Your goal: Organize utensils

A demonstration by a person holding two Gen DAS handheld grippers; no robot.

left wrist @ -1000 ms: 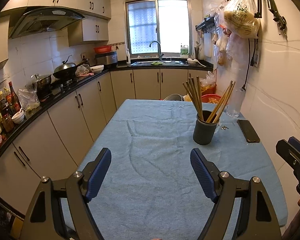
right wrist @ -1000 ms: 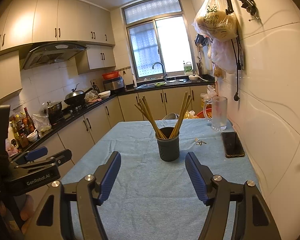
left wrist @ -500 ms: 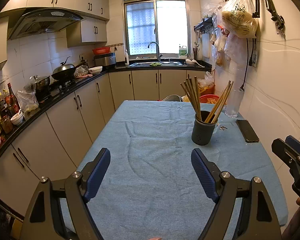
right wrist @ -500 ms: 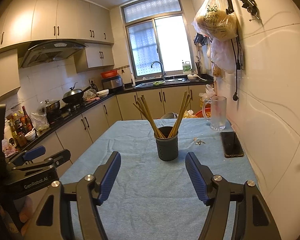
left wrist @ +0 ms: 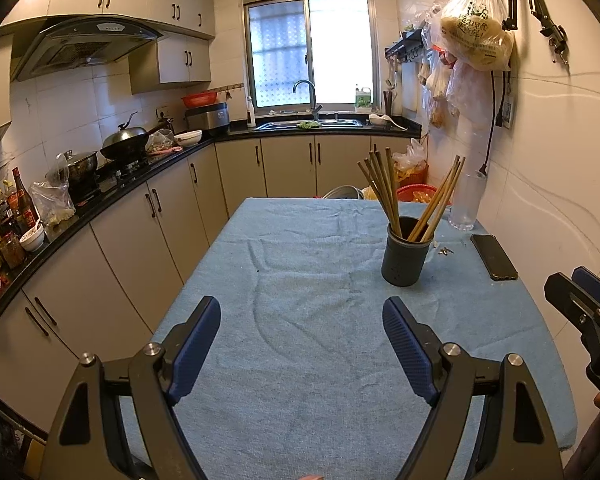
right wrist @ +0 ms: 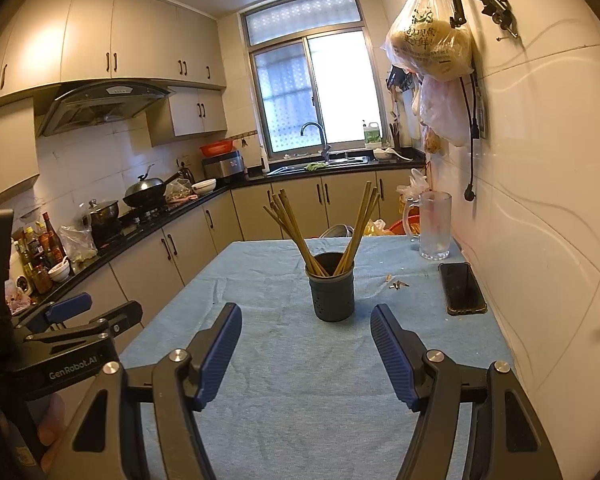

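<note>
A dark grey utensil holder stands upright on the blue tablecloth, right of centre; it also shows in the right wrist view. Several wooden chopsticks stand in it in two leaning bunches, also seen in the right wrist view. My left gripper is open and empty above the near part of the table. My right gripper is open and empty, just short of the holder.
A black phone lies by the right wall, with a glass mug behind it and small scraps near the holder. Kitchen cabinets and a cluttered counter run along the left. Bags hang on the right wall.
Both grippers have drawn back a little from the holder and stay open. Nothing on the table has moved.
</note>
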